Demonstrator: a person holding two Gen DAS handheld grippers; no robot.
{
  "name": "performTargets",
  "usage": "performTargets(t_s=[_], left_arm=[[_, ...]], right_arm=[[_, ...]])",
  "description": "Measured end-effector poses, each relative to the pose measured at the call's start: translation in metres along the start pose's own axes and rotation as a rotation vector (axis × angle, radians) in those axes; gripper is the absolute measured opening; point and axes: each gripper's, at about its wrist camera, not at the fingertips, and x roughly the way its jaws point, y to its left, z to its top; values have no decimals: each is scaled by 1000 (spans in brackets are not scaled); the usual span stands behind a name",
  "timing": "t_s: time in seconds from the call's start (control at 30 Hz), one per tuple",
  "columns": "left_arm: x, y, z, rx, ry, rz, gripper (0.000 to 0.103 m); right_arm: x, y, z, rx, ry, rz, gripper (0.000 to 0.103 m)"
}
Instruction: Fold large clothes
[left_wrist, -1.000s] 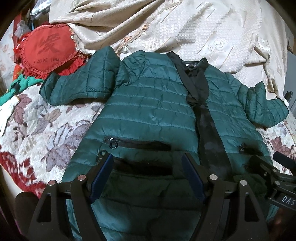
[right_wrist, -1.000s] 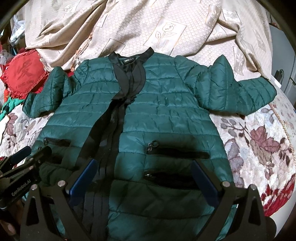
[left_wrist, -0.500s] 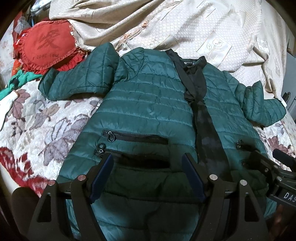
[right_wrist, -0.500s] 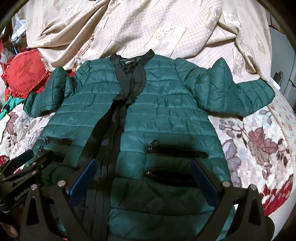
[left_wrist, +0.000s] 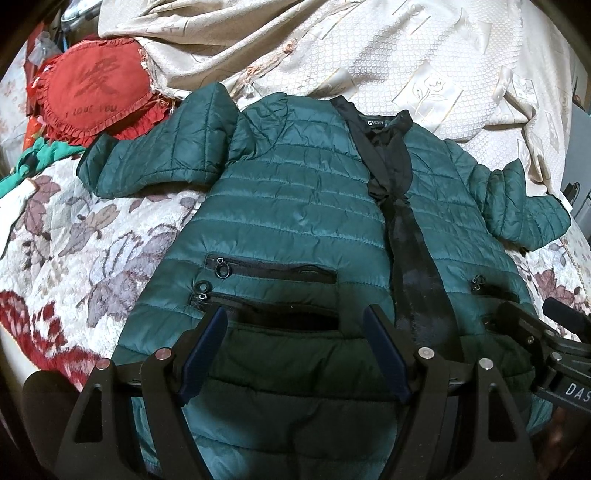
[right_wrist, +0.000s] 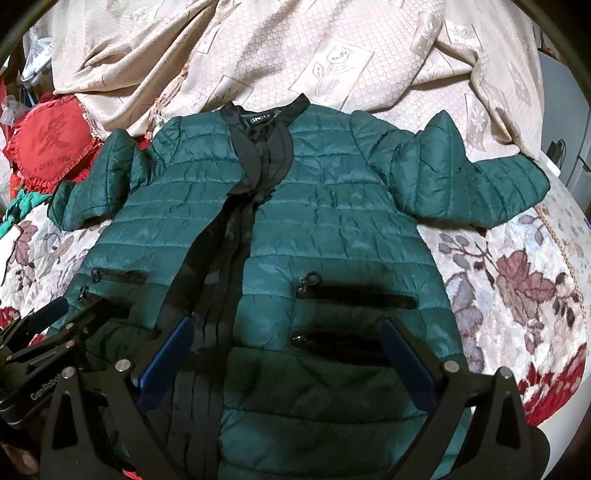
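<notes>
Both grippers poised over the jacket's hem, folding not yet begun.

The left gripper (left_wrist: 295, 347) and right gripper (right_wrist: 286, 360) hover with jaws wide apart, holding nothing, above the dark green quilted puffer jacket (right_wrist: 314, 229) spread face-up on the floral bedspread (right_wrist: 517, 273); next, I'd judge, each must pinch a sleeve or side edge to fold inward.

Green quilted jacket (left_wrist: 295, 206), flat, front up, sleeves spread
</notes>
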Motion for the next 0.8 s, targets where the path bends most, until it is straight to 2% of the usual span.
performTargets(t_s=[0.4,0.8], left_arm=[[5,2,0,6,-1,12,60],[14,3,-1,15,9,36,60]], right_arm=[[5,-1,0,2,-26,-8,102],[16,0,0,0,-8,-8,102]])
